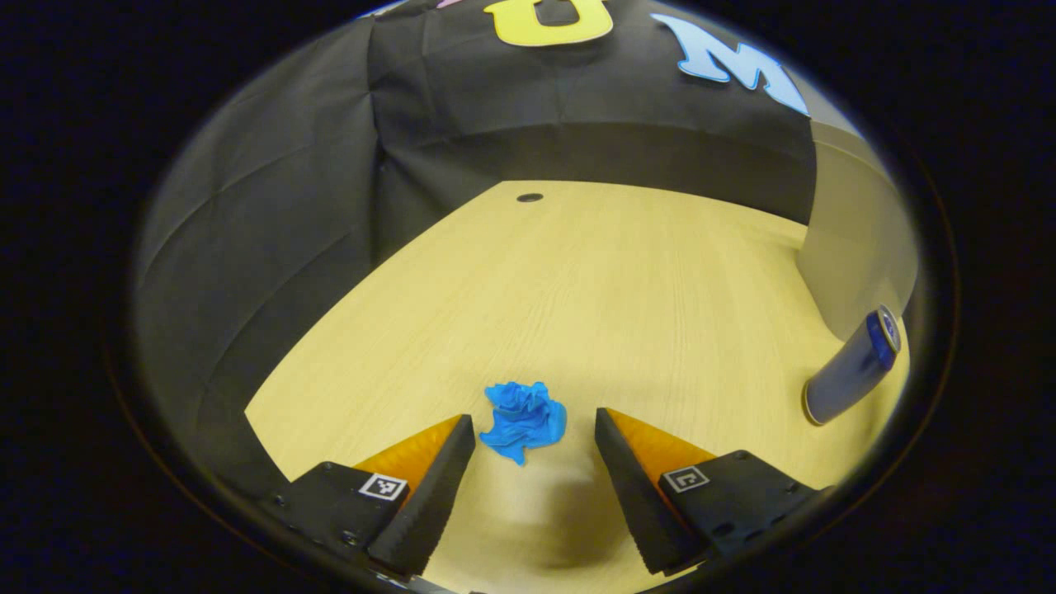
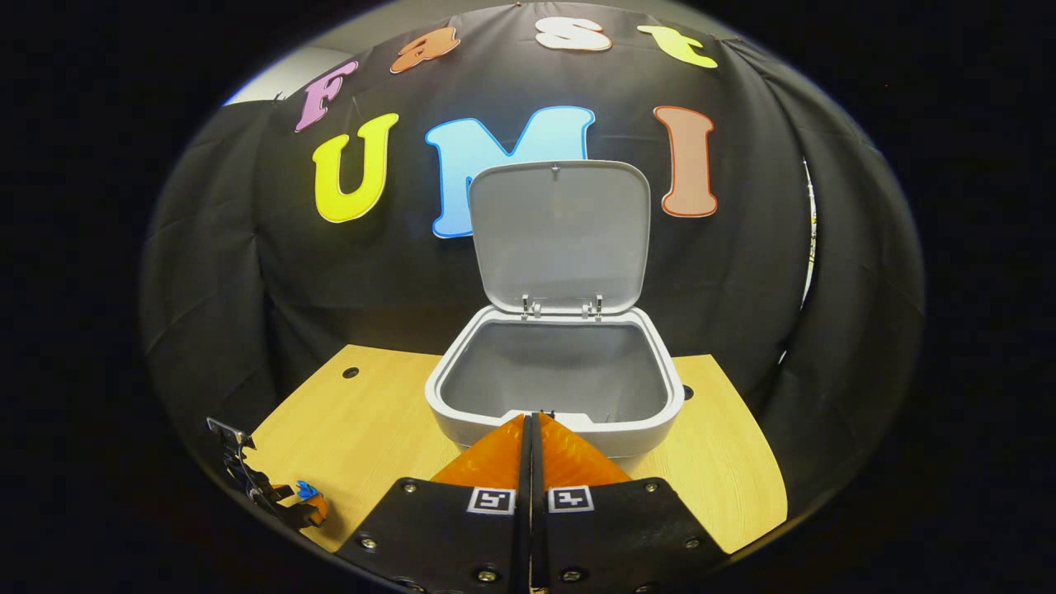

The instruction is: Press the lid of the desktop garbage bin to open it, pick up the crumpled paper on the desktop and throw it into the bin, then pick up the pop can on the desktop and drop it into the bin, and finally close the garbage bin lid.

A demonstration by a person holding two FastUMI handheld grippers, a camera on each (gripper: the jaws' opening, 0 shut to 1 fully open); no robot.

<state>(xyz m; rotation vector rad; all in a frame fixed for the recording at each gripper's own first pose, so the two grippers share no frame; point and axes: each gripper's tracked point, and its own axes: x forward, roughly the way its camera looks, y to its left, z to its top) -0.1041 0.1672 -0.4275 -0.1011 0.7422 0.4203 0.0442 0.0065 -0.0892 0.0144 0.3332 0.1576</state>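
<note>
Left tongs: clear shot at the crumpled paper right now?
Probably yes. The left tongs are open, and the crumpled paper lies on bare desktop just ahead between the fingers. The pop can lies well off to one side.

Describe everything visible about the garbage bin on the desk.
The pale grey plastic desktop garbage bin is a rounded-rectangular tub standing upright on the light wooden desk, near the desk's back edge. Its flat, rounded lid is swung fully open, standing nearly vertical on two small hinges at the rear rim. The inside looks empty. The shut right hand-held gripper points at its front rim; contact cannot be told.
</note>
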